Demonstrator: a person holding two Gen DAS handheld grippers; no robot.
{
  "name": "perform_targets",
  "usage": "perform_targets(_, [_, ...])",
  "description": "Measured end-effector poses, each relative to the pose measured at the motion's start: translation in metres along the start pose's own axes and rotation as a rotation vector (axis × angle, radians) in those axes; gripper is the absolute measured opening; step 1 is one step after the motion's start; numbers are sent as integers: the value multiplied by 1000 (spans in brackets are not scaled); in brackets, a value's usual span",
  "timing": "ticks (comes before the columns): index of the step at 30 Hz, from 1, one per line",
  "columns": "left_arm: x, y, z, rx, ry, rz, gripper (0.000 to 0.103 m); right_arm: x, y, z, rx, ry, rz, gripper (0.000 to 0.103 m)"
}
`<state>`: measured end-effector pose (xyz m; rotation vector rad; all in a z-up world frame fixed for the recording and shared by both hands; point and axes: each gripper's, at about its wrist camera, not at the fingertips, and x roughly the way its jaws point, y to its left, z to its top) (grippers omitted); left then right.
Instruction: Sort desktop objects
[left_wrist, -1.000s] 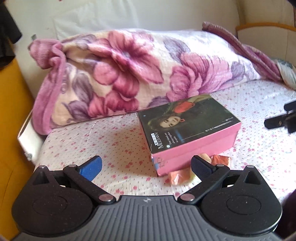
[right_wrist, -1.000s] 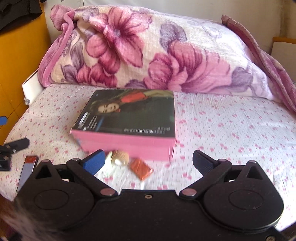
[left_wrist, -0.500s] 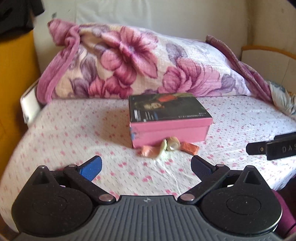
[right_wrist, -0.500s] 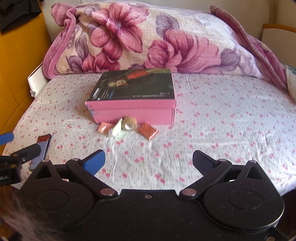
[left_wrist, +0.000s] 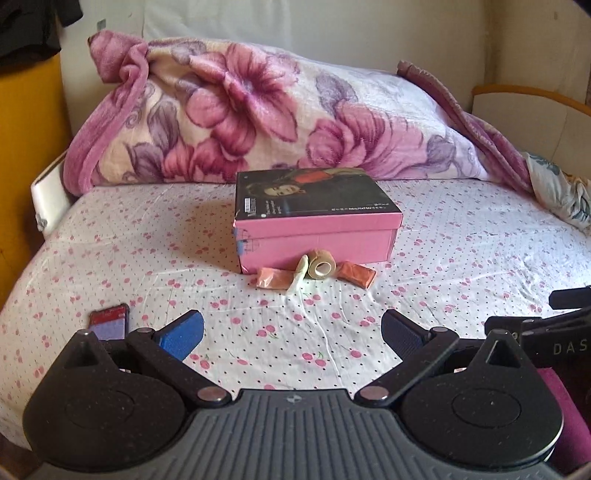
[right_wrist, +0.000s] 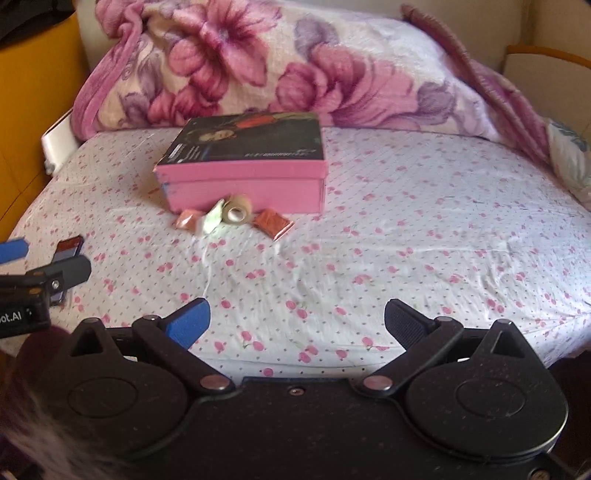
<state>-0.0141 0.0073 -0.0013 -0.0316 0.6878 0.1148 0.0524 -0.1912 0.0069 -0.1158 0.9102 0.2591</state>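
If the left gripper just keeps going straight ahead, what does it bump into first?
Probably the small things lying in front of the pink box: the tape roll and the orange packets. The open left gripper faces them over bare sheet, though depth is hard to judge.

So the bed (left_wrist: 461, 266) has a white sheet with little pink cherries. A pink box (left_wrist: 317, 225) sits mid-bed, lid shut. Right against its front: two orange packets (left_wrist: 273, 277), a tape roll (left_wrist: 322, 266), something pale green (left_wrist: 300, 275). A phone (left_wrist: 109, 322) lies well left-front of the box, floral blanket (left_wrist: 258, 114) behind it.
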Motion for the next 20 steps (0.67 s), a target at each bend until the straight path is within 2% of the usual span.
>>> perform_targets(7, [2,1,-7,-19,-1,0,103,1,0,-3,-3,18,17,102])
perform_targets(20, [-3,-2,-8,-40,-9,-26,103,-8,4,-4,-17,-3,38,102])
